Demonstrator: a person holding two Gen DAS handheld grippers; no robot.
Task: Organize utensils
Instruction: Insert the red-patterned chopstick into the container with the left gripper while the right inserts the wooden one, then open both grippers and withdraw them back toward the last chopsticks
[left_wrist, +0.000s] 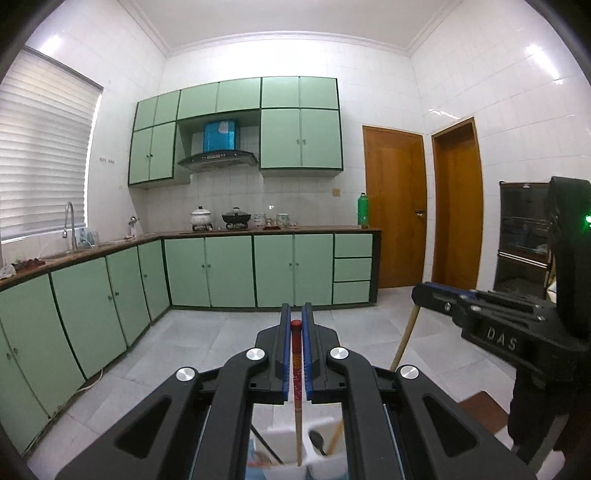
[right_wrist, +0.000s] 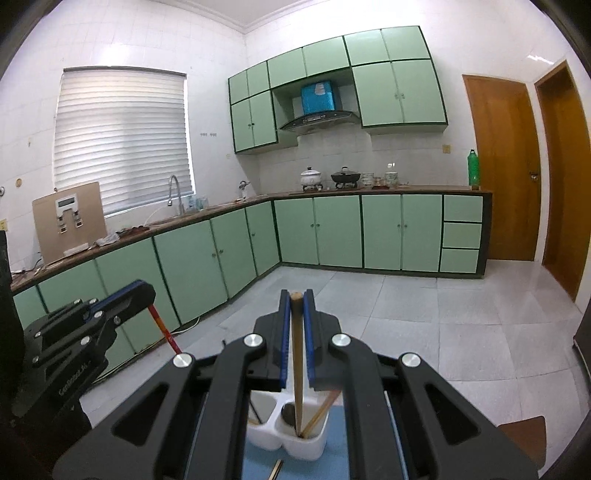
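Note:
My left gripper (left_wrist: 296, 314) is shut on a red-topped chopstick (left_wrist: 296, 354) that hangs down into a white utensil holder (left_wrist: 325, 443). My right gripper (right_wrist: 295, 297) is shut on a plain wooden chopstick (right_wrist: 296, 354) whose lower end reaches into the right compartment of the white utensil holder (right_wrist: 288, 439). A dark spoon (right_wrist: 289, 412) and another wooden stick (right_wrist: 320, 410) stand in that compartment. The left gripper (right_wrist: 142, 291) with its red chopstick (right_wrist: 164, 328) shows at the left of the right wrist view. The right gripper (left_wrist: 421, 293) and its wooden chopstick (left_wrist: 404, 339) show at the right of the left wrist view.
The holder stands on a blue mat (right_wrist: 334, 435) on a brown table (right_wrist: 526, 430). A loose chopstick (right_wrist: 275, 469) lies on the mat in front of the holder. Green kitchen cabinets (right_wrist: 221, 254), a tiled floor (right_wrist: 424, 314) and two wooden doors (right_wrist: 504, 166) lie beyond.

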